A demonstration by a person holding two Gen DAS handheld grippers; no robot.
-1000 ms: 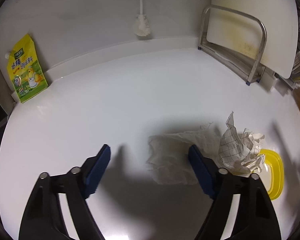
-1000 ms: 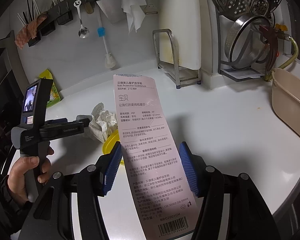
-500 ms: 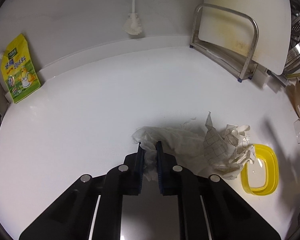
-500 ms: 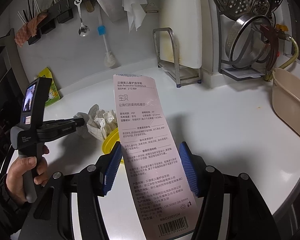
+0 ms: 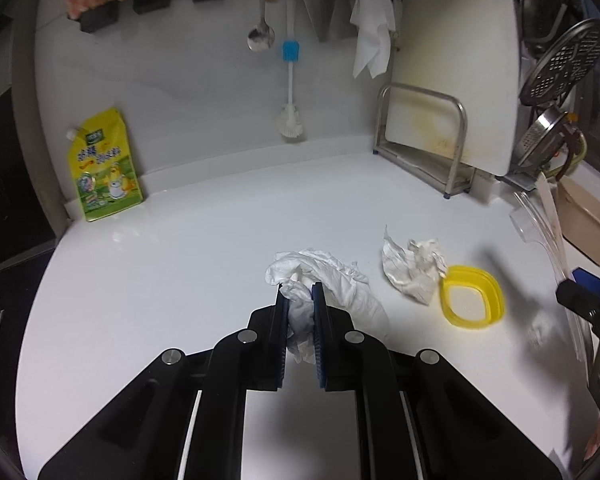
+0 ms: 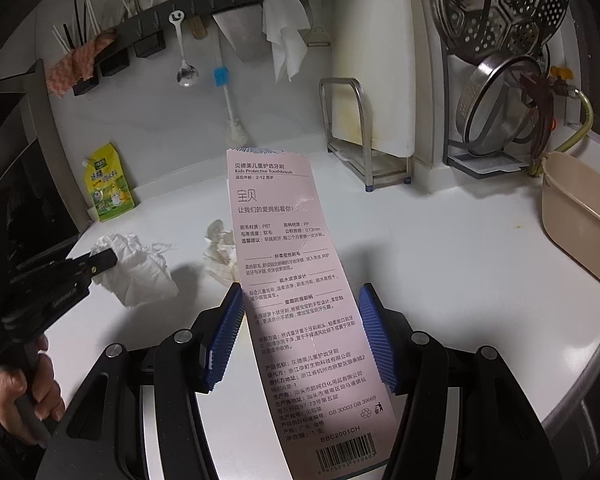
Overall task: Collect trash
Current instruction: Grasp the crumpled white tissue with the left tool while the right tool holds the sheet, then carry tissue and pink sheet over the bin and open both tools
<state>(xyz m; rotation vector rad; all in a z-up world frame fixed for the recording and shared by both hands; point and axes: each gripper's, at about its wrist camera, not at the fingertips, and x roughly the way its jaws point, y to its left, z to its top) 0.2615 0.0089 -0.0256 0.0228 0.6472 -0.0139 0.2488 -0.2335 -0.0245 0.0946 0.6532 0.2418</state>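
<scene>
My left gripper (image 5: pixel 300 292) is shut on a crumpled white tissue (image 5: pixel 340 280), which hangs from the pads just above the white counter (image 5: pixel 180 280). The right wrist view shows the same tissue (image 6: pixel 140 268) dangling from the left gripper (image 6: pixel 100 262). A crumpled checked paper (image 5: pixel 412 272) lies to the right, touching a yellow plastic ring lid (image 5: pixel 472 296). My right gripper (image 6: pixel 302 300) is shut on a long pink toothbrush package card (image 6: pixel 288 240), its blue pads on the card's two side edges. The card hides the yellow lid in that view.
A yellow-green pouch (image 5: pixel 104 168) leans on the back wall at left. A white cutting board stands in a metal rack (image 5: pixel 420 136) at back right. A beige basin (image 6: pixel 580 224) sits at the counter's right end, below a pot lid and steamer. Utensils hang on a wall rail.
The left jaws closed on the tissue, then lifted it and drew it back, away from the checked paper. The right gripper still holds the card and has barely shifted.
</scene>
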